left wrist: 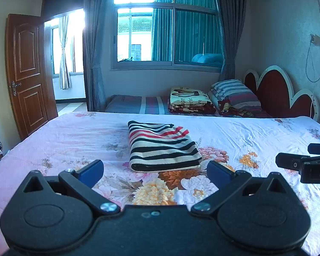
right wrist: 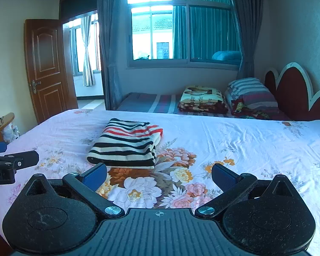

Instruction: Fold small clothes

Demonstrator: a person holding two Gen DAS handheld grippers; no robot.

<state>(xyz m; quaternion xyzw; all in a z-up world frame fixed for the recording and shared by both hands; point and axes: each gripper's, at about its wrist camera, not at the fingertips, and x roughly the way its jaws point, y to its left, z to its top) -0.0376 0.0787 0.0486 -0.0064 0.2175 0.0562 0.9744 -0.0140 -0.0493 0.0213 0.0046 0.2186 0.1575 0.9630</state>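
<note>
Nearest, the left claw [left wrist: 154, 171] and the right claw [right wrist: 159, 176] both hang released above the bed [left wrist: 256, 132], blue pads spread wide, gripping nothing. Just beyond them the striped garment [left wrist: 162, 147] lies on the floral sheet as a compact rectangle, apart from both claws. It looks already folded; any tidying should press edges flat without dragging the stack. Farther back, pillows [left wrist: 234, 93] rest near the headboard [left wrist: 273, 93].
</note>
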